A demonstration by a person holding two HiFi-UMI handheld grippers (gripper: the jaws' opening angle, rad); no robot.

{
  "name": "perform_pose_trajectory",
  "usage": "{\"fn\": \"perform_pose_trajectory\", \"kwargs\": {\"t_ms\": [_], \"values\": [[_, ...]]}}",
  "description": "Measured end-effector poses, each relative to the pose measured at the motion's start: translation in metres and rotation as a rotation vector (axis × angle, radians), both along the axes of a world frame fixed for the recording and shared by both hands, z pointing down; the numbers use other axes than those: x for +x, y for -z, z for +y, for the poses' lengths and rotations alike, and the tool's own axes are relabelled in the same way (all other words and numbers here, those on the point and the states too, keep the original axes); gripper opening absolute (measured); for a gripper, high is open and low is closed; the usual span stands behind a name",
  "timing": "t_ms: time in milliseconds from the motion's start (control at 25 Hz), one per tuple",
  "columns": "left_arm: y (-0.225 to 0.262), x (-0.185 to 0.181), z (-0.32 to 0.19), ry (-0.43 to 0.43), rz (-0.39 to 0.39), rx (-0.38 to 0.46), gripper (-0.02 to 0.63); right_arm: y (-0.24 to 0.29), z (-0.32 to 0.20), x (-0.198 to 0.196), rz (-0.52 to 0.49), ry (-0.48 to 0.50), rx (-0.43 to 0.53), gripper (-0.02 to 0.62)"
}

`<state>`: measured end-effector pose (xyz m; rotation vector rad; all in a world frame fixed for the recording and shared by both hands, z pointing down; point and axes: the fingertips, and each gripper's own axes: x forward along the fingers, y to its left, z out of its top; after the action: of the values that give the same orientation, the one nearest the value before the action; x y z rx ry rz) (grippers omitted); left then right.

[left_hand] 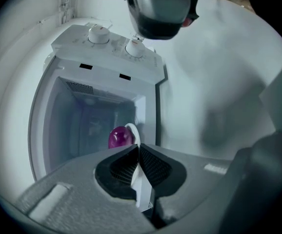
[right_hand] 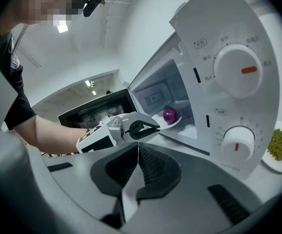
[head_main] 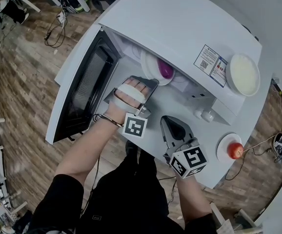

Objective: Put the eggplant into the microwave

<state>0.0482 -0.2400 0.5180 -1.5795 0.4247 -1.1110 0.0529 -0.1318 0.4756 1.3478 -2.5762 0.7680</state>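
The purple eggplant point(head_main: 165, 70) point(left_hand: 118, 137) point(right_hand: 170, 114) lies on a small white plate point(head_main: 151, 62) point(left_hand: 132, 132) point(right_hand: 164, 124) in the mouth of the open white microwave point(head_main: 180, 23) point(right_hand: 214, 28). My left gripper point(head_main: 150, 87) point(left_hand: 139, 149) point(right_hand: 156, 126) is shut on the plate's near rim, which shows as a white edge between its pads. My right gripper point(head_main: 173, 126) point(right_hand: 138, 148) hangs in front of the microwave's control panel, shut with nothing in it. The cavity's floor under the plate is hidden.
The microwave door point(head_main: 82, 91) point(right_hand: 94, 112) hangs open to the left. Two dials point(right_hand: 241, 70) point(right_hand: 235, 146) sit on the panel. A white bowl point(head_main: 243, 74) rests on top of the microwave. A saucer with a red fruit point(head_main: 234, 150) and a dish of green beans point(right_hand: 280, 147) stand at the right.
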Motion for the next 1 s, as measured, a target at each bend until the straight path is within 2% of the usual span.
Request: {"fn": "perform_pose_trajectory", "kwargs": {"t_ms": [320,440,640,1000], "values": [[0.004,0.008,-0.015,0.013,-0.015,-0.005,0.018,0.001,-0.003,0.003,-0.011,-0.003,-0.009,0.015],[0.001,0.008,-0.019,0.036,-0.043,-0.029,0.018,0.001,-0.003,0.003,-0.012,0.000,-0.008,0.015],[0.002,0.007,-0.015,0.047,-0.039,-0.052,0.022,-0.004,-0.001,0.003,-0.019,0.000,-0.022,0.015],[-0.001,0.000,-0.008,0.047,-0.051,-0.082,0.097,-0.006,-0.002,-0.002,-0.030,0.010,-0.019,0.015]]}}
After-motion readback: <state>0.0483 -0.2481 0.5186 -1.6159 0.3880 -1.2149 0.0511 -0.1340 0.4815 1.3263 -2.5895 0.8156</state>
